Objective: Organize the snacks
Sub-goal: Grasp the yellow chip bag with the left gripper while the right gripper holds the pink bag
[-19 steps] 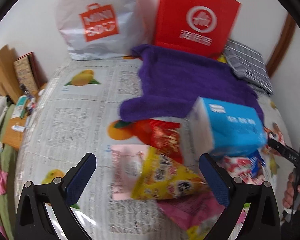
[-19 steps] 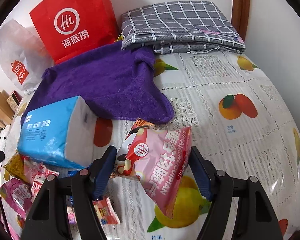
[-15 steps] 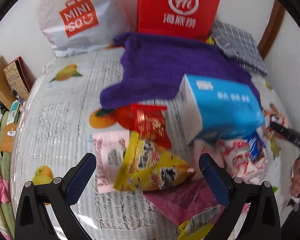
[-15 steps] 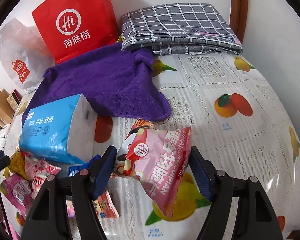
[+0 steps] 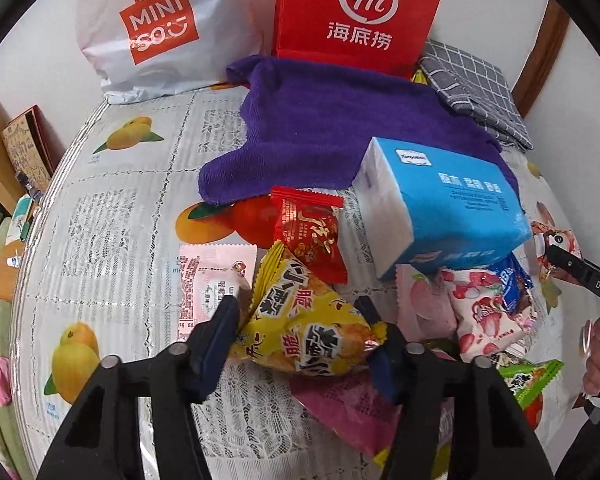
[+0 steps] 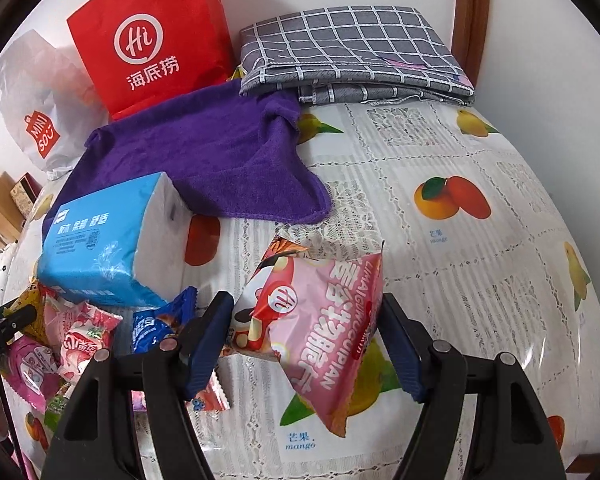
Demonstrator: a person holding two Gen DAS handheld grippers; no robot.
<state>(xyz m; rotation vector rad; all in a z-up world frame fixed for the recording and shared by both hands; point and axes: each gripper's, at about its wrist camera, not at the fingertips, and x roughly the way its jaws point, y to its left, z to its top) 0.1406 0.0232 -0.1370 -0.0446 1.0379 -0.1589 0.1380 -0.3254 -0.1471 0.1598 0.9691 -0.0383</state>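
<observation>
A: What are the left tongs doing?
B: Their jaws are closing around the yellow snack bag, and both pads touch its sides. It lies on the tabletop, just in front of a red candy packet and beside a pale pink packet.

A: And the right tongs?
B: Clamped on a pink snack bag, which tilts down toward the tabletop.

A: Where are the other snacks?
B: Piled near a blue tissue pack; a strawberry packet and a small blue packet lie beneath it. Behind sits a purple towel, a red paper bag and a white shopping bag.
</observation>
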